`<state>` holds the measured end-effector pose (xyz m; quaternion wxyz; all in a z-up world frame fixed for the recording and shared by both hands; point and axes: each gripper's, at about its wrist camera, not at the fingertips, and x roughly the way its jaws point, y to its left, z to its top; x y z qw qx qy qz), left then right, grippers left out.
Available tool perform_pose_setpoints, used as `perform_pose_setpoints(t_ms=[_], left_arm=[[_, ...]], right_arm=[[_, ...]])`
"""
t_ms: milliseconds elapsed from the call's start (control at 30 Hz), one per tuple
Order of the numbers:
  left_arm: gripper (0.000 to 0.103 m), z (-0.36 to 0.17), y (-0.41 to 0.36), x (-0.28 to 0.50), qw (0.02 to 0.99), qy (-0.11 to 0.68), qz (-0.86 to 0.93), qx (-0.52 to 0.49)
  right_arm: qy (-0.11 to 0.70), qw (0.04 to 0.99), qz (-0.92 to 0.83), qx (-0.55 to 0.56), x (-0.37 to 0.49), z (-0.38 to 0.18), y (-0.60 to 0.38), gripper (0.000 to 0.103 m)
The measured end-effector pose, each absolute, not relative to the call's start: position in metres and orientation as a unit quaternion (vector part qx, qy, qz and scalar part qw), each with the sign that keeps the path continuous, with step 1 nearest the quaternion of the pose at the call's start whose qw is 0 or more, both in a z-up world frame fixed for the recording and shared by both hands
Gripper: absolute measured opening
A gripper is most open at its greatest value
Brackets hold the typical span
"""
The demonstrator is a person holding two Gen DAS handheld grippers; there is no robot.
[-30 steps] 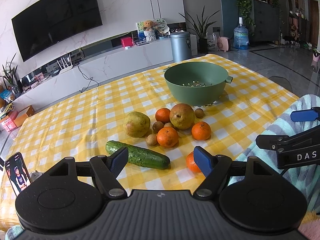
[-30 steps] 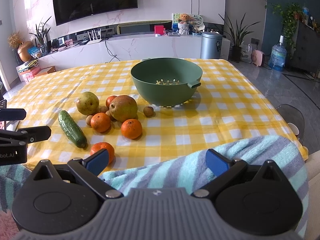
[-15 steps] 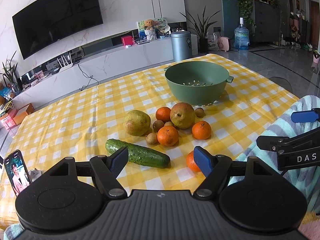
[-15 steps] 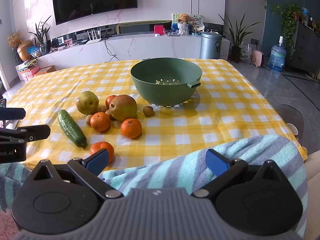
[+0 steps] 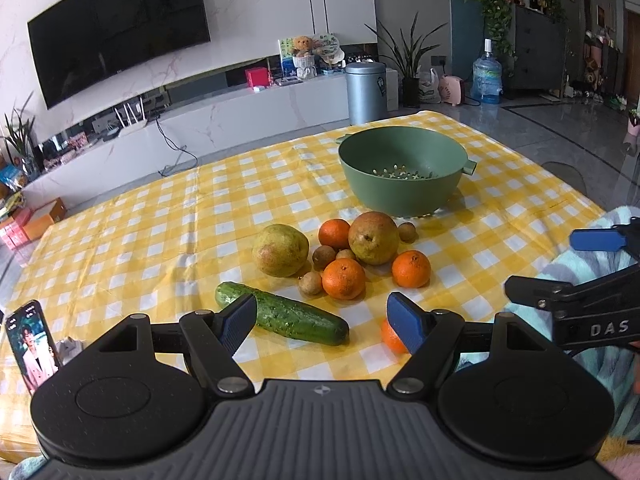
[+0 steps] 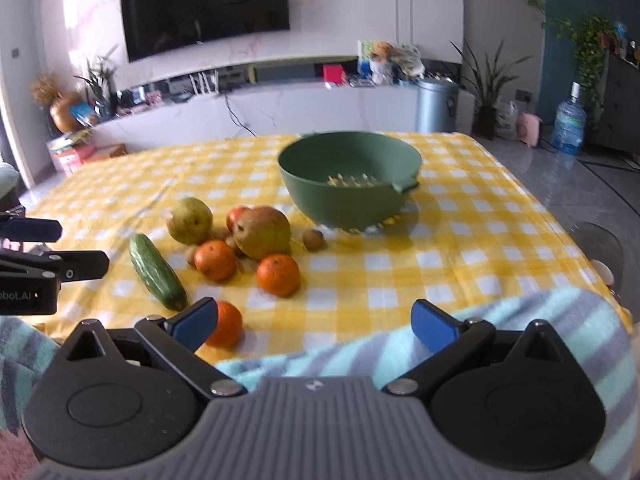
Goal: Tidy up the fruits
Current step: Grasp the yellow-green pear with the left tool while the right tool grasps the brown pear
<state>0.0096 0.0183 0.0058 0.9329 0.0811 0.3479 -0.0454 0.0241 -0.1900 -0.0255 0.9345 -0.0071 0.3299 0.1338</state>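
Observation:
A green colander bowl [image 5: 402,170] stands on the yellow checked tablecloth [image 5: 160,240], also in the right wrist view [image 6: 348,180]. In front of it lie two pears [image 5: 280,250] [image 5: 373,237], several oranges [image 5: 343,278], small brown fruits [image 5: 310,283] and a cucumber [image 5: 288,316]. One orange [image 6: 226,324] lies nearest the table's front edge. My left gripper [image 5: 322,316] is open and empty, just short of the cucumber. My right gripper [image 6: 314,324] is open and empty, low at the front edge over a striped cloth.
A phone [image 5: 34,344] stands at the table's left front corner. A striped turquoise cloth [image 6: 500,332] covers the near right side. The right gripper shows at the right of the left wrist view [image 5: 580,300]. A TV cabinet and bin [image 5: 366,92] stand behind the table.
The right gripper has moved forward and a little right toward the fruit; its view is blurred. The left gripper has barely moved.

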Motion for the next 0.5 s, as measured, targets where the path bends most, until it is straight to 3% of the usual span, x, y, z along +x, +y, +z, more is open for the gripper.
perform_pose_setpoints(t_ms=[267,333,433,500], left_arm=[[0.082,-0.003,0.038,0.045,0.919,0.392,-0.041,0.023],[0.078,-0.004,0.036,0.051,0.92,0.39,-0.042,0.028],[0.075,-0.006,0.034,0.063,0.921,0.385,-0.056,0.025],[0.074,-0.008,0.035,0.075,0.921,0.386,-0.056,0.021]], right_arm=[[0.343,0.924,0.168,-0.019,0.056,-0.037,-0.17,0.097],[0.348,0.92,0.177,-0.013,0.067,-0.039,-0.167,0.09],[0.353,0.919,0.175,-0.016,0.084,-0.041,-0.164,0.087],[0.358,0.917,0.175,-0.019,0.096,-0.043,-0.162,0.076]])
